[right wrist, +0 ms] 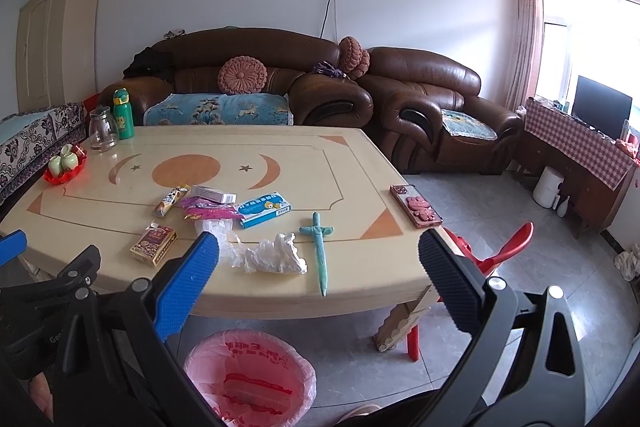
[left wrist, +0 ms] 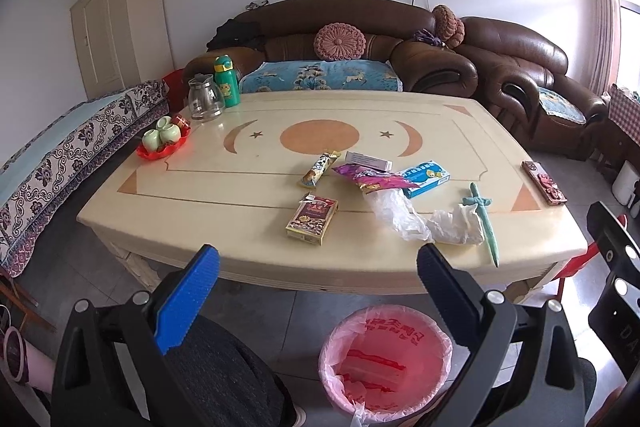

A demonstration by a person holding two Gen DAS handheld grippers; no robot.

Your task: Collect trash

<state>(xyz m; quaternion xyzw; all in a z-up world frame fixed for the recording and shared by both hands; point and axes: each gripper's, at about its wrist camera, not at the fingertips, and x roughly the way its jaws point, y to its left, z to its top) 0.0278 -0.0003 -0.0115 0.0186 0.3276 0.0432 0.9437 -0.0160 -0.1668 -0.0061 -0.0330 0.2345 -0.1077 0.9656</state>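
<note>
The bin point(left wrist: 386, 363) loses its near rim behind the right finger (pink liner inside); print on the blue box point(right wrist: 264, 210) is unreadably small.

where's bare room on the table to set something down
Free: the far half around the orange circle, and the near-left corner beside the cigarette box. Crowded: near middle, where snack wrappers, blue box, crumpled plastic and toy sword cluster.
</note>
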